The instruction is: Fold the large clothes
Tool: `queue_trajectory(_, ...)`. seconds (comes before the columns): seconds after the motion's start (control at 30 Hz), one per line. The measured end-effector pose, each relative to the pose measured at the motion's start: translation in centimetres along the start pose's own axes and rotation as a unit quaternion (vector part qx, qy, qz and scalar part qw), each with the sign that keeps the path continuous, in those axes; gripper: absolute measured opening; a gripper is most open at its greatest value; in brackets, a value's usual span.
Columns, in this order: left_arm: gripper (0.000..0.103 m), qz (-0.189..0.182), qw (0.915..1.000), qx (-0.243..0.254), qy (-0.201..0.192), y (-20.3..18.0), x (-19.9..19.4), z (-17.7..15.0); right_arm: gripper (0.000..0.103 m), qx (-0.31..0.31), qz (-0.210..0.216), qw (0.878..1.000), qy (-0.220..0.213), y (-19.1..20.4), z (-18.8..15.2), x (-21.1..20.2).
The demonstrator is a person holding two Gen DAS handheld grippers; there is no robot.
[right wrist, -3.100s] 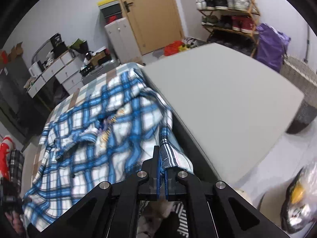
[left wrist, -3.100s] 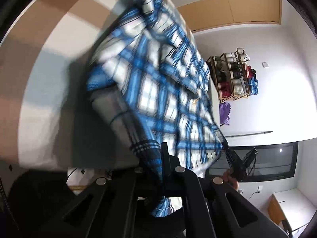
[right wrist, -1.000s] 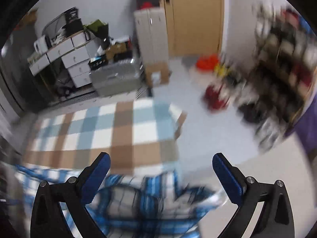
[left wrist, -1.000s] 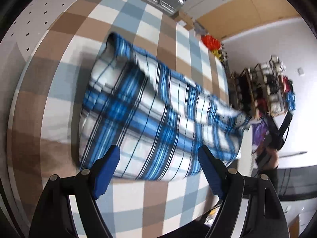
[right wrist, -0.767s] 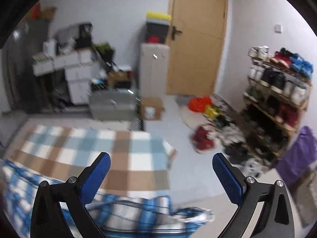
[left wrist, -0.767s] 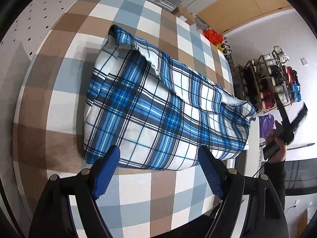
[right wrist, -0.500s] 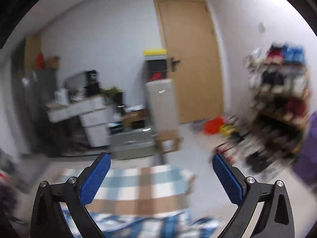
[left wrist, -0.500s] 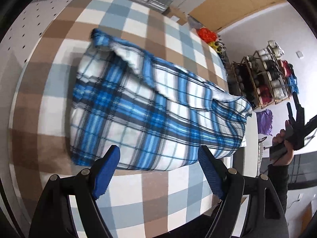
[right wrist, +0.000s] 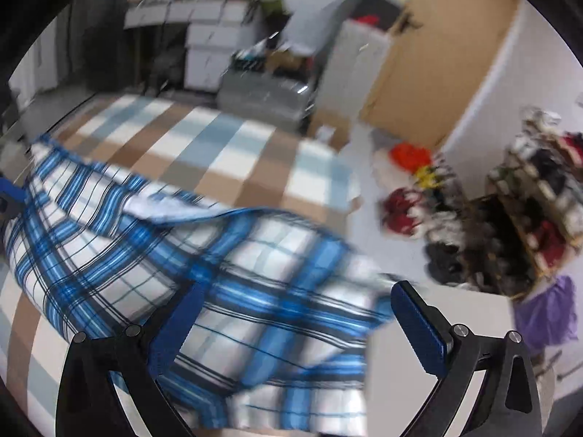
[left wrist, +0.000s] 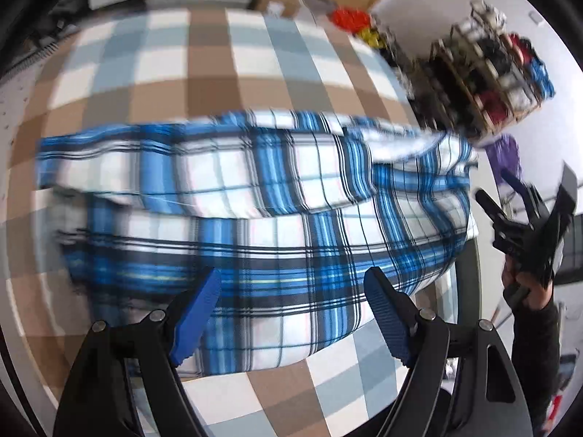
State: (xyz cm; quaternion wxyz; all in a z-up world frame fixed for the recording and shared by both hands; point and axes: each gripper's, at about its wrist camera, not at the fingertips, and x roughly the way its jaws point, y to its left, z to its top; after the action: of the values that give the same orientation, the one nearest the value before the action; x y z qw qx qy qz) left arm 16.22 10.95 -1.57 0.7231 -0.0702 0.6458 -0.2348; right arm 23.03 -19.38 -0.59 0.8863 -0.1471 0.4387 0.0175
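We see a checked cloth in brown, pale blue and white spread over the surface, and past its far edge a grey case on the floor, white drawers stacked behind it, and a white cabinet beside a wooden door. On the floor near the door lie a small cardboard box and a red bag, with loose shoes scattered further along. We also make out a wooden shoe rack against the white wall, and a purple bag hanging just beside it.
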Motion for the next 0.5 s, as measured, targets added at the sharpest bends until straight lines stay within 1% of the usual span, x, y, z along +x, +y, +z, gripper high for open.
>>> queue_trajectory(0.03, 0.077, -0.011, 0.9995, -0.010, 0.029, 0.2, 1.2, 0.4, 0.103, -0.007, 0.006, 1.000, 0.013, 0.5, 0.2, 1.0)
queue_trajectory(0.07, 0.077, -0.008, 0.9990, -0.022, 0.038, 0.4, 1.9, 0.8, 0.103, -0.024, 0.008, 0.999, 0.028, 1.5, 0.8, 2.3)
queue_trajectory(0.1, 0.077, 0.001, 0.9990, -0.026, 0.035, 0.5, 2.3, 1.2, 0.103, -0.046, 0.007, 0.998, 0.046, 2.7, 1.4, 3.7)
queue_trajectory(0.13, 0.077, 0.014, 0.9992, -0.023, 0.030, 0.5, 2.7, 1.6, 0.103, -0.062, -0.003, 0.997, 0.054, 3.7, 1.5, 4.5)
queue_trajectory(0.17, 0.077, 0.027, 0.9991, -0.019, 0.024, 0.4, 3.0, 2.1, 0.103, -0.084, -0.029, 0.994, 0.057, 4.9, 1.8, 5.7)
queue_trajectory(0.2, 0.077, 0.034, 0.9990, -0.019, 0.020, 0.5, 3.3, 2.6, 0.103, -0.102, -0.045, 0.992, 0.066, 6.0, 2.2, 6.9)
queue_trajectory(0.23, 0.077, 0.034, 0.9989, -0.025, 0.019, 0.6, 3.6, 3.1, 0.103, -0.110, -0.045, 0.990, 0.075, 6.7, 2.1, 7.9)
queue_trajectory(0.27, 0.077, 0.027, 0.9988, -0.035, 0.020, 1.0, 3.8, 3.6, 0.103, -0.108, -0.046, 0.989, 0.085, 7.0, 2.6, 9.0)
queue_trajectory(0.33, 0.077, 0.015, 0.9987, -0.048, 0.015, 1.6, 3.9, 4.5, 0.103, -0.074, -0.035, 0.991, 0.109, 6.7, 3.4, 10.9)
queue_trajectory(0.4, 0.077, 0.012, 0.9981, -0.058, -0.014, 2.5, 3.5, 5.7, 0.103, -0.030, -0.021, 0.992, 0.123, 5.8, 4.3, 12.2)
queue_trajectory(0.43, 0.077, 0.010, 0.9977, -0.063, -0.021, 2.8, 3.4, 6.1, 0.103, -0.017, -0.016, 0.992, 0.126, 5.6, 4.6, 12.5)
queue_trajectory(0.5, 0.077, 0.004, 0.9968, -0.071, -0.037, 3.4, 3.3, 7.0, 0.103, 0.011, 0.004, 0.992, 0.123, 5.0, 5.9, 13.0)
